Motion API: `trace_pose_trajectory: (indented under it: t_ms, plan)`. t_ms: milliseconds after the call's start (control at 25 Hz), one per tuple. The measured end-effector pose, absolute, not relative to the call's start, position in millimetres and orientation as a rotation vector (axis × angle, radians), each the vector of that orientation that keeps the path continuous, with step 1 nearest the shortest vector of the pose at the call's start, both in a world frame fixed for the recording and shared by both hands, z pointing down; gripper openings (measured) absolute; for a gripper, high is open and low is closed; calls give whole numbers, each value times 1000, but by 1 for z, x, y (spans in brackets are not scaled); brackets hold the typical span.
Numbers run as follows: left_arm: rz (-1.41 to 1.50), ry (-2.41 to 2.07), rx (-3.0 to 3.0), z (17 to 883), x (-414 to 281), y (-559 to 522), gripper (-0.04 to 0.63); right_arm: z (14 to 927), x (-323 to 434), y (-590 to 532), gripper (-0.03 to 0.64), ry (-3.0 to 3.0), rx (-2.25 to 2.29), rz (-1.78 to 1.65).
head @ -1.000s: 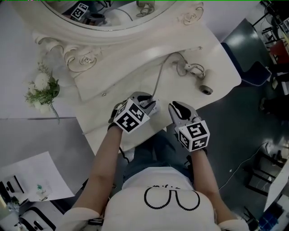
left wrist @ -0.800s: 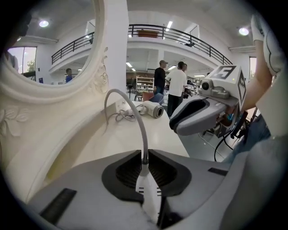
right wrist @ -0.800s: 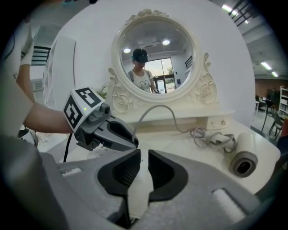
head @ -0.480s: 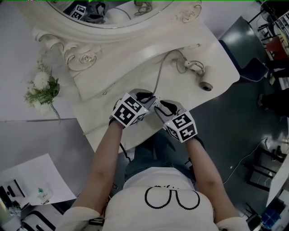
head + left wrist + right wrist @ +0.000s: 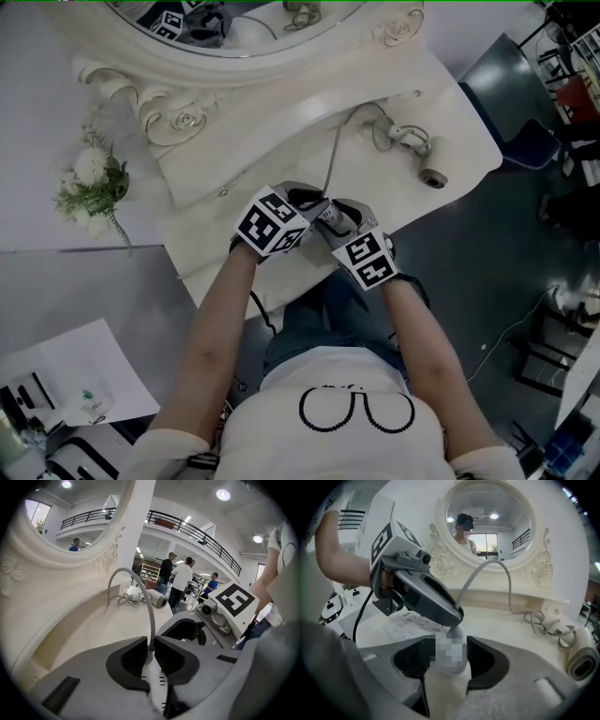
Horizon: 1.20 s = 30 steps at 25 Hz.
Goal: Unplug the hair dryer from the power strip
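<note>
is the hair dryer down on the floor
No, the hair dryer lies on the white vanity top near its right edge, its gray cord trailing across the top.

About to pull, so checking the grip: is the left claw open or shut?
Shut. In the left gripper view the left claw has its jaws pinching the grey cord from both sides, with no gap.

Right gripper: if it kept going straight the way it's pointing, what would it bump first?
Probably the white plug of the grey cord: it sits between the right gripper's jaws, which have just been opening. The left gripper pinches it right behind.
</note>
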<state>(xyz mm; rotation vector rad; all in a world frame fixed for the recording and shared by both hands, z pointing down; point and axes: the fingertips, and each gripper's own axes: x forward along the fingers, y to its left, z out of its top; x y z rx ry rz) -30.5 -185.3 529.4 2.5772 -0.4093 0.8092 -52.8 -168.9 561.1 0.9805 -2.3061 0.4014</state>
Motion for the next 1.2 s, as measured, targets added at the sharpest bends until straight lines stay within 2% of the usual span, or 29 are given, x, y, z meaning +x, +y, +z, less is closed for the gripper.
trace_pose_trajectory:
  t_ms: [160,360,840,1120,1200]
  plan:
    - [823,-421,2577,529,-30,-186,41,562,-52,-170,189,-2288,987,425]
    - [623,-452,2410,527,-36,-197,40,562,-53,-169,186,-2273,959,407]
    - [910,-365,2657,525,-30,-182,25,562,-51,-173,175,-2227,971,470]
    - [718,-348,2490,524,-35,-195,31,562,-50,-172,164,-2242,937,440]
    - [759,-366,2520,523,-34,-193,29,562,-50,-173,163,-2236,939,453]
